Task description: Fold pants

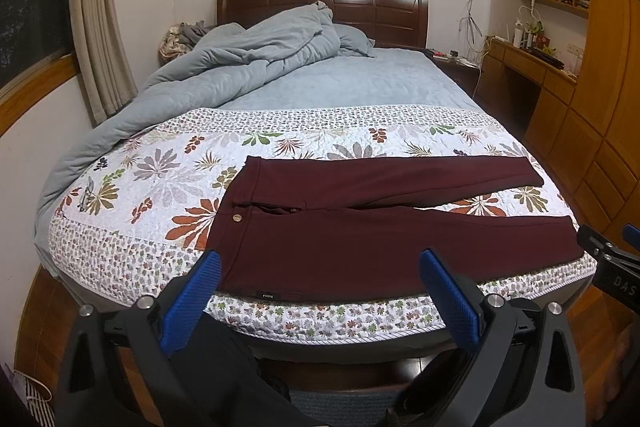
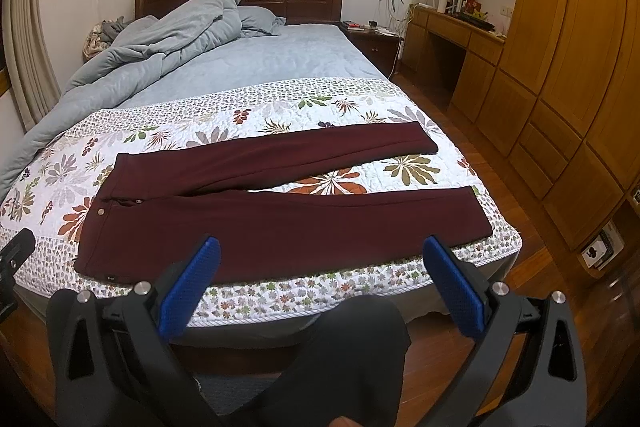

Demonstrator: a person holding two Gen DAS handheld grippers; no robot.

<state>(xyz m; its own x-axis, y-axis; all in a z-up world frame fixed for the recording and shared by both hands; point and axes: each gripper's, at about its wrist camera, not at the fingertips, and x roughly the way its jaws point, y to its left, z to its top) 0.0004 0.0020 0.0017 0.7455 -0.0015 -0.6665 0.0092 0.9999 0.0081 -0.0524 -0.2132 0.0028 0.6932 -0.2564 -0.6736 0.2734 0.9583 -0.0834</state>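
the folding has not started yet, i think, because the dark red pants (image 1: pixel 360 227) lie flat and spread out on the flowery quilt (image 1: pixel 160 163) at the foot of the bed (image 1: pixel 360 83). the waist is on the left and the two legs stretch out to the right with a small gap between them. the left gripper (image 1: pixel 320 281) hangs in the air near the close edge of the bed, over the waist end, with its jaws wide apart and nothing in them. the right gripper (image 2: pixel 322 269) hangs near the middle of the closer leg, jaws wide apart too, and it holds nothing. neither one touches the pants. next, it looks like both should go down, pinch the close edge, and lift that leg over onto the far leg.
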